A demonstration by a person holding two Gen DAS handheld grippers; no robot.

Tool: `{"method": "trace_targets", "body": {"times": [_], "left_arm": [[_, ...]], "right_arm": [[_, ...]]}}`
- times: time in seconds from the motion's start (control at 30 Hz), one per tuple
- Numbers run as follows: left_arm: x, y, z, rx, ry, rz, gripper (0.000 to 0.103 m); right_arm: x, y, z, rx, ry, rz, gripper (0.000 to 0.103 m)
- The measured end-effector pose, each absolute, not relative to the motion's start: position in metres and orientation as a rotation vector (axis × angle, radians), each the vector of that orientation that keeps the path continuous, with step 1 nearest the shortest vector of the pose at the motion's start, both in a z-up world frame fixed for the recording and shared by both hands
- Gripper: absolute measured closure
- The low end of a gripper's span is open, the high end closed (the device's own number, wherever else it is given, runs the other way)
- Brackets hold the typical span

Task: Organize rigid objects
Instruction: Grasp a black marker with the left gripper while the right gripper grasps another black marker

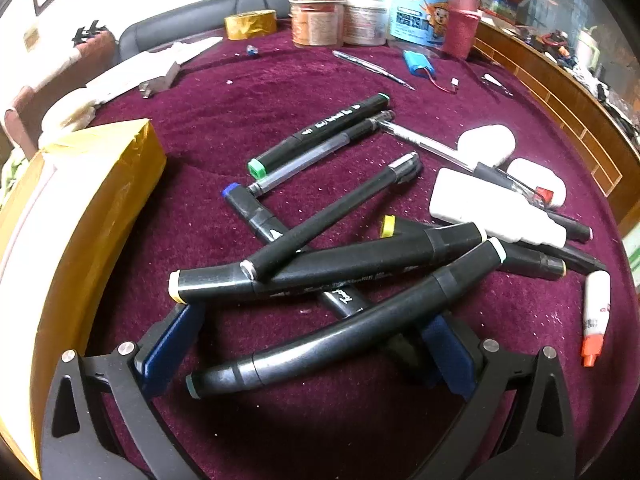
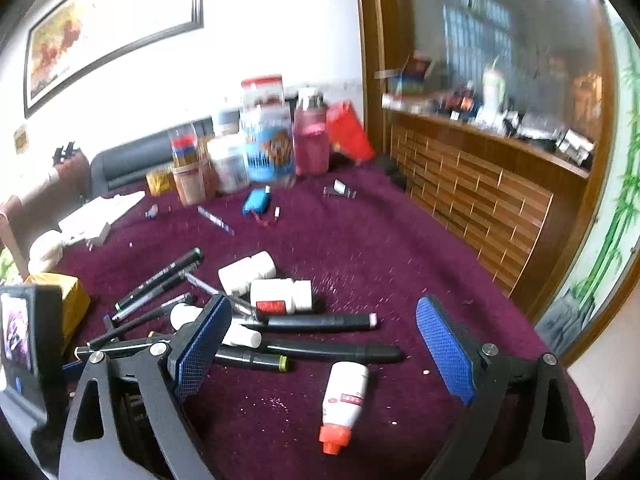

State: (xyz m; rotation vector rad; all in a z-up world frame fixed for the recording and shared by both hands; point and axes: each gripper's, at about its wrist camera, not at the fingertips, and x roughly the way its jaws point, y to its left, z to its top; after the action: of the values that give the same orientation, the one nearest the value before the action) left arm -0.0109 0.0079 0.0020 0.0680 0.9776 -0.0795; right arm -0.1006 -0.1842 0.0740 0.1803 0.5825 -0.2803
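Looking along the left gripper (image 1: 312,352) onto a maroon cloth (image 1: 280,92): spread wide at the jaws and gripping nothing. A heap of black markers (image 1: 332,268) lies crossed at the centre of the view. The nearest marker runs across in front of the blue pads (image 1: 168,344).

- At 11 o'clock of the heap: a green-capped marker (image 1: 320,132), just beside a slim grey pen (image 1: 312,156).
- At 2 o'clock: white bottles (image 1: 492,208), crossed by a clear pen.
- At 9 o'clock: a yellow box (image 1: 100,192) at the cloth's edge.
- At 4 o'clock: a white glue bottle (image 1: 596,308) with an orange cap, apart from the heap.
- At 12 o'clock, far back: a cluster of jars (image 1: 360,16).

Looking along the right gripper (image 2: 324,350): opened wide as well, empty, touching none of the things. Just below the gap at 6 o'clock lies the same glue bottle (image 2: 346,392), cap toward the camera. Markers and white bottles spread from 9 to 12 o'clock, partly hidden behind the left-hand pad. Somewhat blurred throughout.
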Motion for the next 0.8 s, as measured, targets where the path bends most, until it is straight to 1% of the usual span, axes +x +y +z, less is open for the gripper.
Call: {"method": "trace_targets", "body": {"times": [0.07,0.13,0.17,0.23,0.27,0.4,0.6,0.67,0.7,0.8], "left_arm": [[-0.01,0.01,0.002,0.067,0.99,-0.109,0.001],[-0.012,0.016,0.005,0.069,1.014,-0.176,0.006],[-0.017,0.023,0.009,0.046,1.024,-0.213,0.006],[-0.028,0.037,0.019,-0.004,1.017,-0.273,0.006],[-0.034,0.045,0.026,-0.007,0.986,-0.289,0.006],[-0.053,0.059,0.043,0.076,0.867,-0.324,0.006],[-0.054,0.052,0.046,0.163,0.812,-0.355,0.006],[-0.049,0.042,0.042,0.185,0.827,-0.362,0.006],[-0.047,0.037,0.039,0.2,0.836,-0.372,0.008],[-0.044,0.021,0.025,0.252,0.862,-0.409,0.049]], "right_arm": [[-0.09,-0.192,0.067,0.228,0.599,-0.307,0.015],[-0.082,-0.199,0.058,0.245,0.613,-0.327,0.026],[-0.083,-0.199,0.052,0.249,0.615,-0.332,0.027],[-0.084,-0.204,0.038,0.268,0.62,-0.338,0.028],[-0.082,-0.21,0.034,0.29,0.637,-0.332,0.028],[-0.085,-0.225,0.031,0.375,0.628,-0.287,0.029],[-0.077,-0.24,0.015,0.482,0.697,-0.242,0.029],[-0.078,-0.239,0.015,0.485,0.694,-0.236,0.029],[-0.077,-0.239,0.015,0.484,0.694,-0.232,0.029],[-0.077,-0.239,0.014,0.486,0.702,-0.23,0.029]]}}
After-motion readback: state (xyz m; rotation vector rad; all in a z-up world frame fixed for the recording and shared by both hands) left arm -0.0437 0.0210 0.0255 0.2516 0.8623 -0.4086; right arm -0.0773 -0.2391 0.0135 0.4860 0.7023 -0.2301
